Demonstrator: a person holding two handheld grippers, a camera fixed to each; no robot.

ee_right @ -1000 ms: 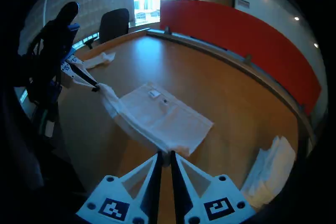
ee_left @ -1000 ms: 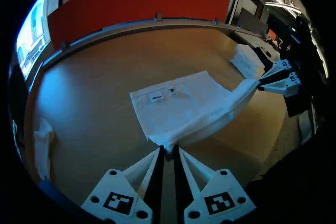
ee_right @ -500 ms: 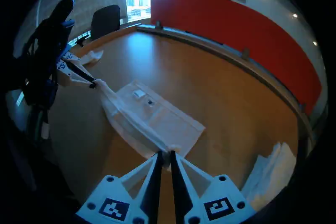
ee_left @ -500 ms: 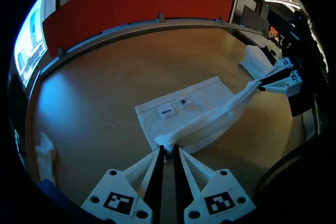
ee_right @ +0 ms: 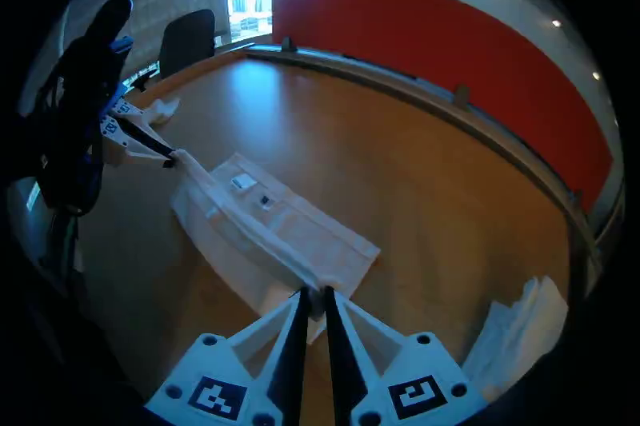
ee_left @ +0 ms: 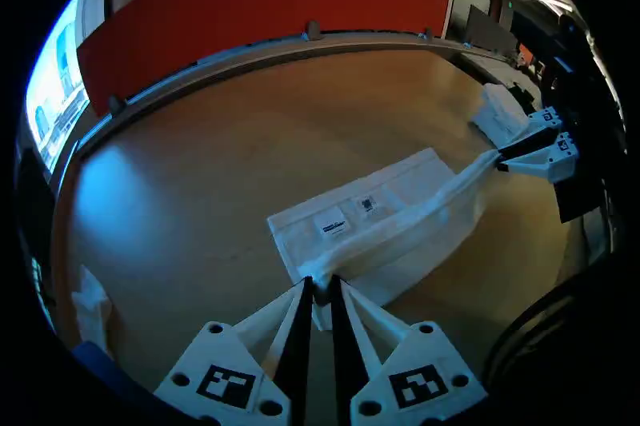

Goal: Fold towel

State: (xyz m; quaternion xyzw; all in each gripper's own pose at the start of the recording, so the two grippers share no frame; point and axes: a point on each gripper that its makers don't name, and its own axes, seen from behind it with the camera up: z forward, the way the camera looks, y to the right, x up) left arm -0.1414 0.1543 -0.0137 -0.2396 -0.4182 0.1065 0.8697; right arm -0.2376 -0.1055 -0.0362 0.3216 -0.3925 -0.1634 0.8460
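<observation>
A white rectangular cloth towel (ee_left: pixel 376 214) lies partly on the curved wooden desk (ee_left: pixel 192 170), its near long edge lifted and stretched between the two grippers. The left gripper (ee_left: pixel 320 288) has its jaws pinching one corner of that edge; the right gripper (ee_right: pixel 314 298) pinches the other corner likewise. A stack of folded white cloths (ee_right: pixel 516 330) sits near the desk's rim, apart from the towel. A red partition panel (ee_left: pixel 264 2) runs behind the desk.
</observation>
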